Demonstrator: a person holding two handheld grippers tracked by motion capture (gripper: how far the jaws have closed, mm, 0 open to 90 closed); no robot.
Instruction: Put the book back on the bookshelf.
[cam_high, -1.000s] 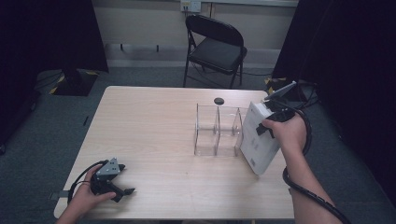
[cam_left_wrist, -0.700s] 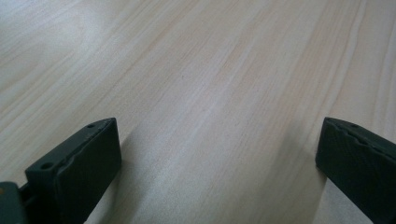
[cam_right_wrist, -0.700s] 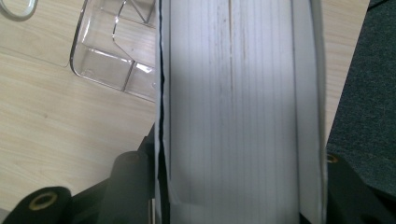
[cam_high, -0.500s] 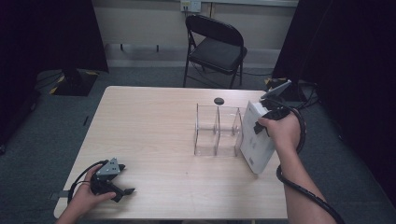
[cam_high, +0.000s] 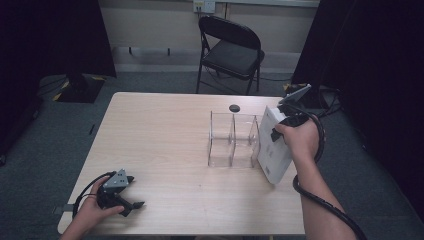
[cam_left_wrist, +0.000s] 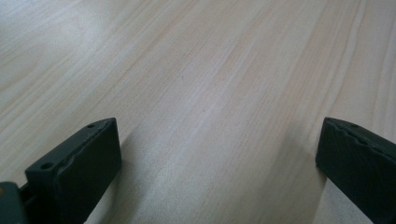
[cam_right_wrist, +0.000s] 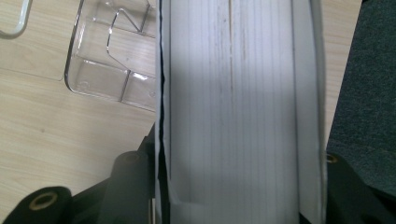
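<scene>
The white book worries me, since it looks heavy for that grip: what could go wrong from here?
1. The right claw clamps the thick white book near its top edge, tilted, so it could pivot or slip.
2. The book stands right beside the clear plastic organizer, which looks light; a nudge might push or tip it.
3. The book sits near the table's right edge; if dropped, it could fall to the floor.

Dark marks on the white book's (cam_high: 272, 150) cover; none legible.
</scene>
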